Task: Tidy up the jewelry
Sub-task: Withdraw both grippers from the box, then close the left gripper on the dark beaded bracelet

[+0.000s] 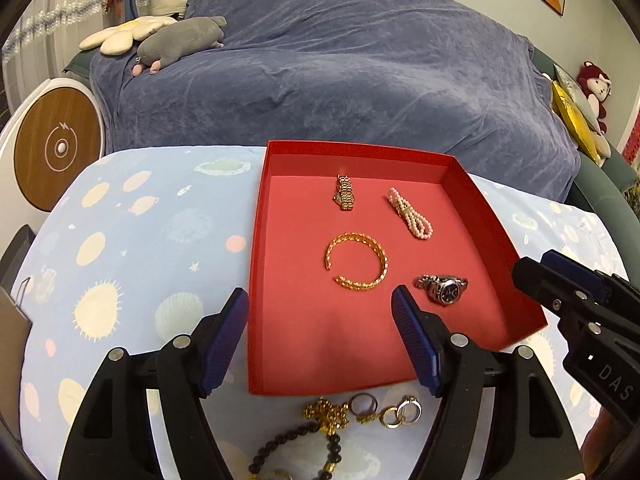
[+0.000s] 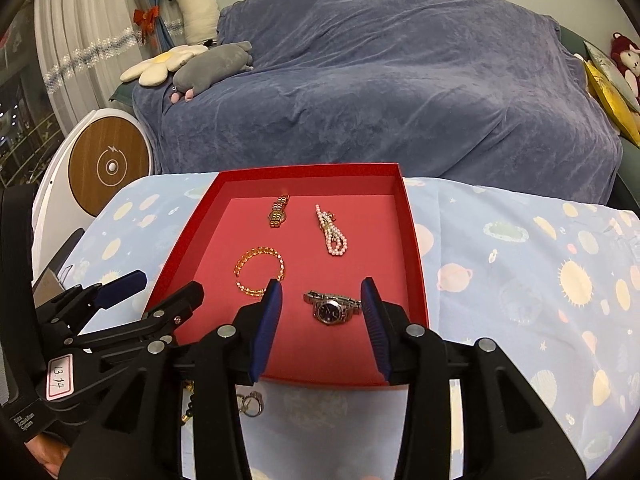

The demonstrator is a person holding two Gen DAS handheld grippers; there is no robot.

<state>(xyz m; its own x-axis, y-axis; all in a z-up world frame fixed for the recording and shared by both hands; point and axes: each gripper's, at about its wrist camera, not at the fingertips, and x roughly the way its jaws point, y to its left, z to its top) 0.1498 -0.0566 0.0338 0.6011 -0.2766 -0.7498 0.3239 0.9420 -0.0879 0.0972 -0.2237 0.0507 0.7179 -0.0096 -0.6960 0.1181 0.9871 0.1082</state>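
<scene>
A: Left wrist view first. The left gripper (image 1: pixel 318 300) sits low in the frame, jaws wide apart, holding nothing. One blue finger lies over the patterned cloth (image 1: pixel 120 264), the other over the red tray (image 1: pixel 276 160).

B: Tray contents?

A: Four pieces, well apart on the tray floor. A gold watch (image 1: pixel 345 193) at upper centre, a pearl bracelet (image 1: pixel 411 213) to its right, an open gold bangle (image 1: pixel 356 261) mid-frame, and a silver watch (image 1: pixel 443 288) at lower right. The spacing looks deliberate, so that no piece tangles with another.

B: Anything outside the tray?

A: Yes, bottom centre, on the cloth just beyond the tray's near edge: a gold chain (image 1: pixel 326 414), several rings (image 1: pixel 384 410) and a dark bead bracelet (image 1: pixel 296 446), bunched and touching. By the look of it these are still to be sorted. The right gripper enters at the right edge.

B: Right wrist view?

A: The right gripper (image 2: pixel 322 294) has jaws apart and empty, framing the silver watch, dark dial up, band curled, low in the tray near its right wall. Whether the fingers touch it, he cannot tell. The left gripper shows at lower left, open. A ring peeks out bottom left.
</scene>
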